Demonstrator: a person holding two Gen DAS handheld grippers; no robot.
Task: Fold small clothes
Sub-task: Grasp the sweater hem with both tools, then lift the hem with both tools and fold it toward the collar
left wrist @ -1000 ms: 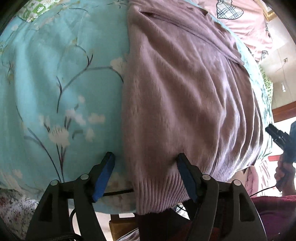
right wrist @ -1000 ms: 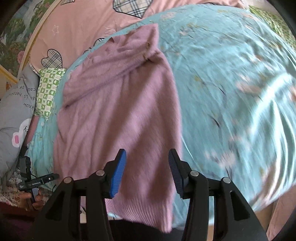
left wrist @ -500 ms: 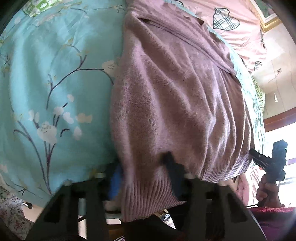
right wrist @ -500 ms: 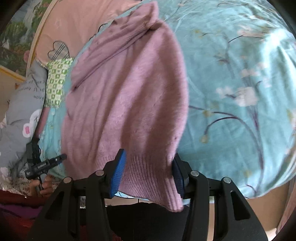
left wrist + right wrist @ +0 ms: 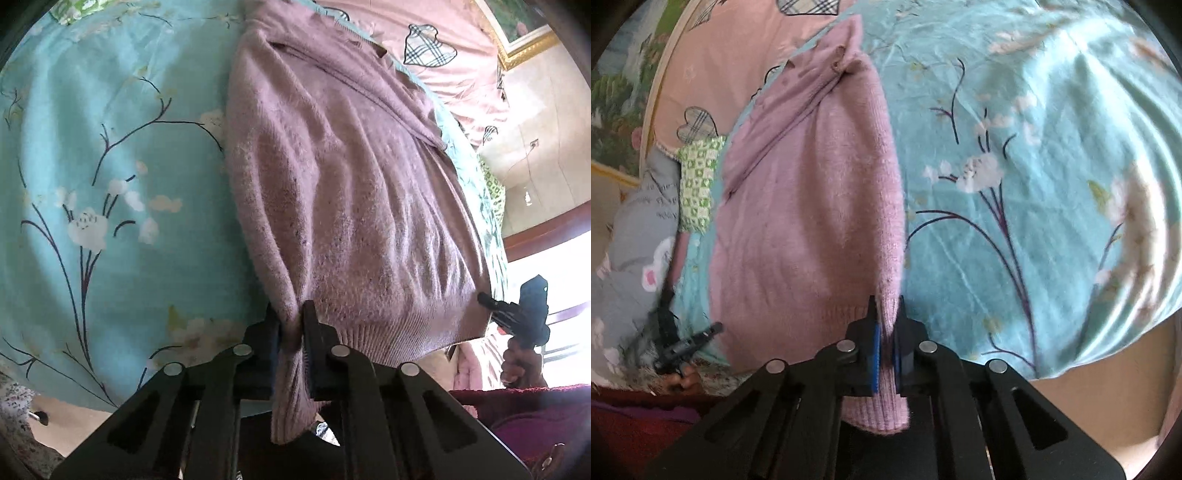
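Observation:
A mauve knitted sweater (image 5: 351, 192) lies flat on a turquoise floral bedspread (image 5: 110, 177), its ribbed hem at the near edge of the bed. My left gripper (image 5: 290, 314) is shut on the hem's left corner, which bunches between the jaws and hangs below them. The sweater also shows in the right wrist view (image 5: 812, 206). My right gripper (image 5: 885, 310) is shut on the hem's right corner; the ribbed hem droops under the fingers. Each gripper shows small in the other's view, held by a hand.
The bedspread (image 5: 1034, 184) spreads wide to the sweater's sides. A pink sheet with plaid hearts (image 5: 443, 48) lies at the head of the bed. A grey pillow (image 5: 639, 236) and a green-patterned cloth (image 5: 698, 184) lie beside the sweater. The bed edge is just below both grippers.
Both grippers were open around the hem corners a second ago; both have closed on the corners. The hem is pinched and bunched at each side.

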